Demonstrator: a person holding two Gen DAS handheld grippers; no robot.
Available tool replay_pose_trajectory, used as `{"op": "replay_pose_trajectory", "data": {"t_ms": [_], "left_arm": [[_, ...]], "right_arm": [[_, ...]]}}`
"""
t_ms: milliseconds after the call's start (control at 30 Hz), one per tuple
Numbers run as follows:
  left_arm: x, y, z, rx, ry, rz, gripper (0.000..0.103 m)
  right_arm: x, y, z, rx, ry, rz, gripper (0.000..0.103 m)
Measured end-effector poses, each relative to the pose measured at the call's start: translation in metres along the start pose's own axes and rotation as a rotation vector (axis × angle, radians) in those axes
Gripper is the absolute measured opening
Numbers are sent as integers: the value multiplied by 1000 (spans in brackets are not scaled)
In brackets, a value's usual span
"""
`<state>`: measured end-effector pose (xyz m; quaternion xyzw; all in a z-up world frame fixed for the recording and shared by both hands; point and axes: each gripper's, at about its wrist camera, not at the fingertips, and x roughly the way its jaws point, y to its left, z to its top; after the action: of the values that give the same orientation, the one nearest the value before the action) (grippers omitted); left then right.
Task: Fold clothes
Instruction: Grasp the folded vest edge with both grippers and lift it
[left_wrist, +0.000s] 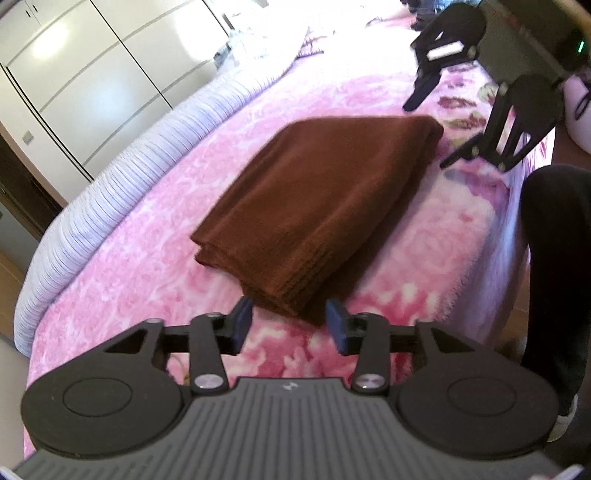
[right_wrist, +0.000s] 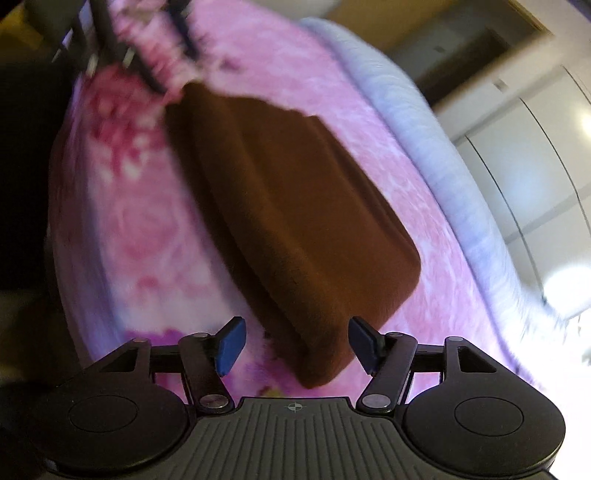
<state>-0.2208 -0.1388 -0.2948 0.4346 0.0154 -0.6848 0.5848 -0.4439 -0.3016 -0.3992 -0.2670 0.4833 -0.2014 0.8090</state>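
Observation:
A brown cloth (left_wrist: 314, 199) lies folded in a thick rectangle on the pink floral blanket (left_wrist: 129, 266). My left gripper (left_wrist: 290, 325) is open and empty, just short of the cloth's near corner. My right gripper (right_wrist: 297, 343) is open and empty above the cloth's (right_wrist: 295, 206) opposite end; the cloth's corner shows between its blue pads, not gripped. In the left wrist view the right gripper (left_wrist: 436, 122) hovers beyond the cloth's far right corner, fingers spread. In the right wrist view the left gripper (right_wrist: 147, 55) shows blurred at the top left, past the cloth.
The blanket (right_wrist: 122, 229) covers a bed with a white ribbed edge (left_wrist: 122, 173). White wardrobe doors (left_wrist: 92, 74) stand beyond it. A pile of white bedding (left_wrist: 273, 33) lies at the bed's far end. A person's dark-clothed leg (left_wrist: 557, 266) is at the bed's right side.

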Motion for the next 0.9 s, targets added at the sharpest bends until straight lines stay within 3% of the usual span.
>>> {"op": "replay_pose_trajectory", "data": {"t_ms": [67, 233, 333, 367, 567, 700, 733, 800, 833, 900], "left_arm": [[-3, 0, 1, 21, -26, 10, 68], [6, -16, 8, 155, -46, 46, 73], [19, -33, 13, 272, -41, 59, 73], [25, -39, 15, 316, -37, 62, 73], [57, -69, 22, 525, -51, 84, 73], [75, -77, 25, 628, -56, 156, 73], [80, -78, 25, 654, -50, 179, 71], [87, -75, 27, 666, -30, 181, 54], [90, -72, 29, 654, -16, 165, 33], [92, -64, 34, 601, -2, 117, 28]], "right_arm": [[10, 5, 1, -88, 21, 1, 65], [28, 15, 6, -221, -10, -34, 64], [34, 3, 11, -143, -7, 16, 33], [37, -1, 13, -117, -6, 33, 30], [28, -48, 21, 70, -36, 138, 24], [23, -68, 25, 150, -49, 199, 24], [22, -71, 27, 170, -53, 213, 24], [18, -74, 28, 191, -57, 229, 24], [18, -74, 28, 199, -58, 231, 24], [12, -72, 28, 196, -63, 223, 25]]}}
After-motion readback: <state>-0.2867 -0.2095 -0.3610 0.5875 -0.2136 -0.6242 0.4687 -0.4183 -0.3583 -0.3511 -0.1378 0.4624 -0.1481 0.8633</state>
